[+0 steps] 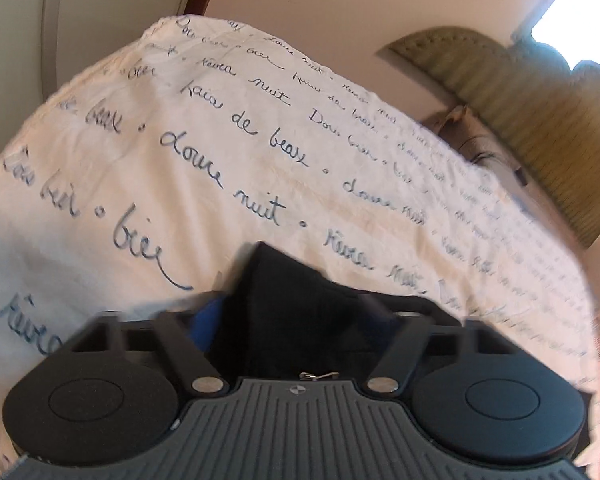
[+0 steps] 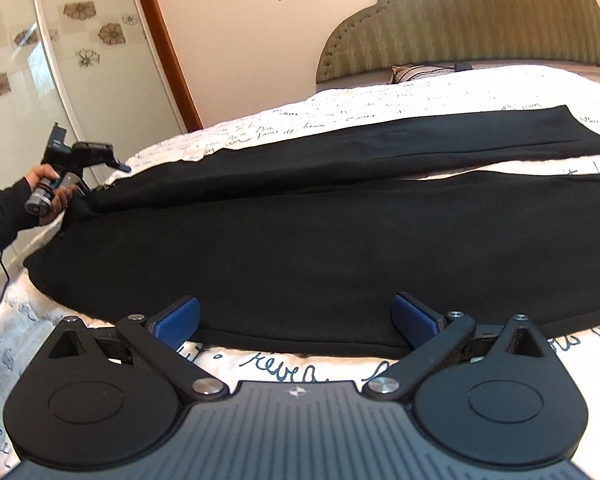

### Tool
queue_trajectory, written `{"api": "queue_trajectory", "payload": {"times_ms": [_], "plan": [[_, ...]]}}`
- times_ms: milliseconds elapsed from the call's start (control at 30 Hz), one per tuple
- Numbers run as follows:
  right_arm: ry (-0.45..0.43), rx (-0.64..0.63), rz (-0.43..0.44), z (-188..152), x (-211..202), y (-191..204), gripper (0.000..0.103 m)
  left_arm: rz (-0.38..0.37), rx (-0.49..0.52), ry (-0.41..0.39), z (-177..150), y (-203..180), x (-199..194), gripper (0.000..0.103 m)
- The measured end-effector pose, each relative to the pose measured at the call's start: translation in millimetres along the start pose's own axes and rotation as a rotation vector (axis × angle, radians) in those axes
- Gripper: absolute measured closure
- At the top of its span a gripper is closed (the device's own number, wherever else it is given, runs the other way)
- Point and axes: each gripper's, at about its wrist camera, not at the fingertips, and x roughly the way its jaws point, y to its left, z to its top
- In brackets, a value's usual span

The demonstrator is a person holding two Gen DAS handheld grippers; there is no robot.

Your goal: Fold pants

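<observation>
Black pants (image 2: pixel 320 240) lie spread across the bed, waist end at the left, two legs running right with a strip of bedspread between them. My right gripper (image 2: pixel 296 320) is open, its blue pads (image 2: pixel 178 318) just above the near edge of the pants, holding nothing. My left gripper (image 1: pixel 296 312) is shut on a bunch of the black pants fabric (image 1: pixel 292 300), which hides the fingertips. In the right wrist view the left gripper (image 2: pixel 82 178) sits at the far left, at the waist end of the pants.
The bed has a white bedspread (image 1: pixel 180 160) with blue handwriting print. A green padded headboard (image 2: pixel 460 20) stands at the far right end, with a small pillow (image 2: pixel 410 72) below it. A wall with a brown door frame (image 2: pixel 168 48) lies behind.
</observation>
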Motion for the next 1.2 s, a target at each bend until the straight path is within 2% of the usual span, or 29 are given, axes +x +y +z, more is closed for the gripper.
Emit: {"api": "queue_trajectory", "payload": {"times_ms": [33, 100, 200, 300, 367, 400, 467, 567, 667, 733, 833, 933, 1000, 1067, 1167, 1200], "plan": [[-0.003, 0.005, 0.003, -0.4, 0.0, -0.2, 0.0, 0.025, 0.039, -0.012, -1.3, -3.3, -1.1, 0.062], [-0.004, 0.007, 0.004, -0.5, -0.7, -0.2, 0.0, 0.026, 0.088, -0.055, -6.7, -9.7, -7.8, 0.073], [-0.005, 0.001, -0.002, 0.1, 0.4, 2.3, 0.0, 0.055, 0.188, -0.142, -17.1, -29.3, -24.1, 0.077], [-0.008, -0.009, -0.008, 2.3, -0.1, 5.0, 0.0, 0.066, 0.261, -0.274, -33.1, -53.5, -55.9, 0.079], [-0.036, -0.029, 0.0, 8.2, -7.0, 8.2, 0.0, 0.037, 0.277, -0.41, -55.3, -67.0, -90.6, 0.079], [-0.059, -0.051, 0.023, 13.5, -10.7, 12.1, 0.0, 0.011, 0.269, -0.489, -71.4, -71.8, -110.4, 0.079], [-0.109, -0.116, 0.078, 32.6, -20.4, 20.9, 0.0, -0.095, 0.219, -0.611, -107.1, -74.8, -143.8, 0.079], [-0.113, -0.23, 0.135, 70.5, -16.3, 31.8, 0.0, -0.263, 0.12, -0.7, -157.7, -62.6, -166.9, 0.079], [-0.055, -0.369, 0.171, 110.1, 12.0, 38.4, 0.0, -0.378, 0.012, -0.761, -186.9, -34.5, -164.3, 0.08], [-0.004, -0.469, 0.168, 132.9, 41.9, 41.4, 0.0, -0.418, -0.085, -0.769, -187.4, -14.4, -158.3, 0.081], [0.063, -0.6, 0.1, 157.3, 95.1, 40.9, 0.0, -0.46, -0.163, -0.762, -180.2, 5.2, -151.4, 0.082], [0.163, -0.732, 0.036, 168.2, 151.3, 37.0, 0.0, -0.477, -0.167, -0.775, -179.3, 10.0, -148.6, 0.083], [0.174, -0.81, -0.013, 168.9, 178.8, 38.3, 0.0, -0.485, -0.168, -0.774, -180.6, 13.0, -145.8, 0.083], [0.193, -0.851, -0.015, 171.7, 197.3, 37.2, 0.0, -0.489, -0.176, -0.757, -180.1, 16.9, -139.9, 0.083], [0.249, -0.847, 0.006, 178.2, 216.4, 38.1, 0.001, -0.5, -0.191, -0.745, -180.9, 28.4, -136.5, 0.083], [0.263, -0.829, 0.024, 181.4, 219.8, 37.5, 0.006, -0.501, -0.194, -0.744, -181.0, 29.3, -135.5, 0.083]]}}
